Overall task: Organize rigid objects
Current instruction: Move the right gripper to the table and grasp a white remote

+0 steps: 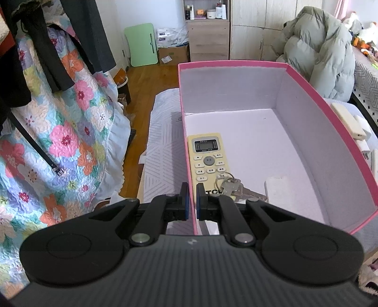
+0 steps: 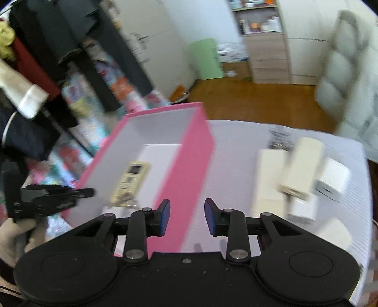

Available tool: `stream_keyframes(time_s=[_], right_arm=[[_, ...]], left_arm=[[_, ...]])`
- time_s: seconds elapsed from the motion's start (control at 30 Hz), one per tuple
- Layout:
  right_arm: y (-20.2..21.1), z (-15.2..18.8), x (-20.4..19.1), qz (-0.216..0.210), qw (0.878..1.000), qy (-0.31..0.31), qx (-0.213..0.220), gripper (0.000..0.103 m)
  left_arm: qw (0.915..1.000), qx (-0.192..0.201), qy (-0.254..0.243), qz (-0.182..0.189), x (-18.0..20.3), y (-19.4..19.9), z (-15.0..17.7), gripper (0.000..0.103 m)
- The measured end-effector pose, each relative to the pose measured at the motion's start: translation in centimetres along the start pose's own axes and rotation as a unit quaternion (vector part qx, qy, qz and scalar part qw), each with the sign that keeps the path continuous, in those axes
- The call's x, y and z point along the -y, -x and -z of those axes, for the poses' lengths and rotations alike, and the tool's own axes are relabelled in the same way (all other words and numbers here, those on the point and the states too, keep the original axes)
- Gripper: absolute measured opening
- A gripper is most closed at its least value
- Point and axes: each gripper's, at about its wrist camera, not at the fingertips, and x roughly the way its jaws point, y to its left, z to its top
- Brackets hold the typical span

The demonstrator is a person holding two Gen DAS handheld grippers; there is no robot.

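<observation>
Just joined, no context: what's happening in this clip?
A person with two handheld grippers is sorting items into a pink box. A yellowish remote, keys and a white item already lie inside. The left gripper is nearly shut astride the box's near wall, holding nothing. The right gripper is open and empty, beside white and cream items still on the table.

Past my table point(image 1: 163, 132) the wooden floor point(image 1: 146, 78) runs to a pale wood cabinet point(image 1: 209, 39). Left of that cabinet, a green board point(image 1: 141, 44) leans on the white wall point(image 1: 146, 11); right of it stand wardrobe doors point(image 1: 259, 28).
</observation>
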Motion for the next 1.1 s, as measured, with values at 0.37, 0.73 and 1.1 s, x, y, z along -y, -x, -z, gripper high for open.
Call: stream_keyframes(time_s=[0.37, 0.73, 1.1], right_arm=[[-1.8, 2.1, 5.6, 0.114, 0.993, -0.027, -0.013, 0.048], [-1.4, 5.6, 10.0, 0.188, 0.976, -0.101, -0.039, 0.054], [-4.1, 4.2, 12.4, 0.22, 0.963, -0.148, -0.04, 0.071]], left_arm=[[0.9999, -0.006, 0.008, -0.006, 0.1, -0.1, -0.1, 0.004], [0.9999, -0.007, 0.012, -0.006, 0.0, -0.2, 0.0, 0.004], [0.9999, -0.009, 0.014, -0.001, -0.1, -0.2, -0.1, 0.004]])
